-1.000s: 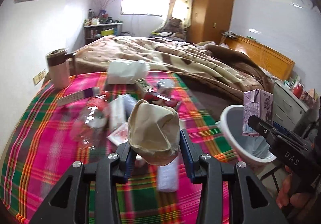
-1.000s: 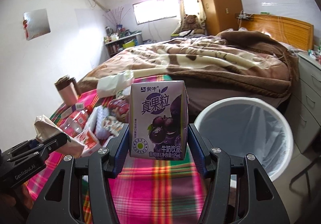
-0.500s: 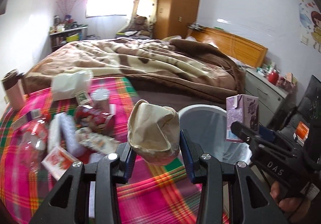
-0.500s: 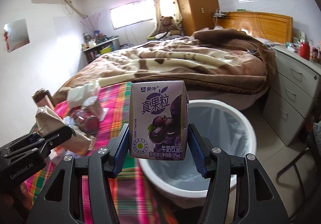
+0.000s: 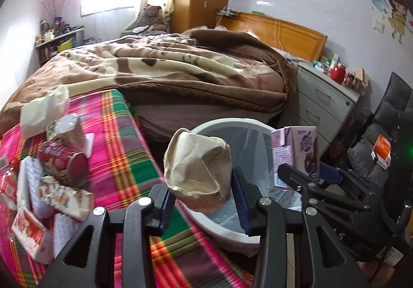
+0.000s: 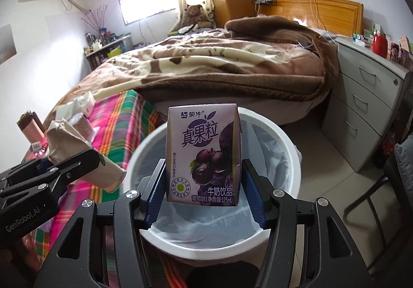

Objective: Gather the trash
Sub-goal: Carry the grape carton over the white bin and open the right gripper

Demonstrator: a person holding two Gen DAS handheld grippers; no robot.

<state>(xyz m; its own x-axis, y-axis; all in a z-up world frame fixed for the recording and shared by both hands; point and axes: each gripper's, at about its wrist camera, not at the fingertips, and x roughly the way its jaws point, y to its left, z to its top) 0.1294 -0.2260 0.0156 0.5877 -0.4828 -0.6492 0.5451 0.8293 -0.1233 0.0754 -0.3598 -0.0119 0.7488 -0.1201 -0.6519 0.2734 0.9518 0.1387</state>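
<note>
Table litter: a red can (image 5: 68, 168) lies on its side on the plaid tablecloth (image 5: 121, 148), among white and red packets (image 5: 31, 235); a white tissue pack (image 5: 41, 109) sits at the far edge.
Left gripper (image 5: 204, 200): clamped on a crumpled beige paper cup (image 5: 198, 171), open mouth facing the camera, held at the table's right edge, just over the near rim of the bin.
Trash bin (image 6: 291, 148): white, lined with a pale blue bag, standing on the floor between table and bed.
Right gripper (image 6: 205, 191): closed on a purple milk-drink carton (image 6: 204, 153), upright, held above the bin's opening.
Background: bed with brown blanket (image 6: 219, 65); grey drawer unit (image 6: 366, 104) at right.
</note>
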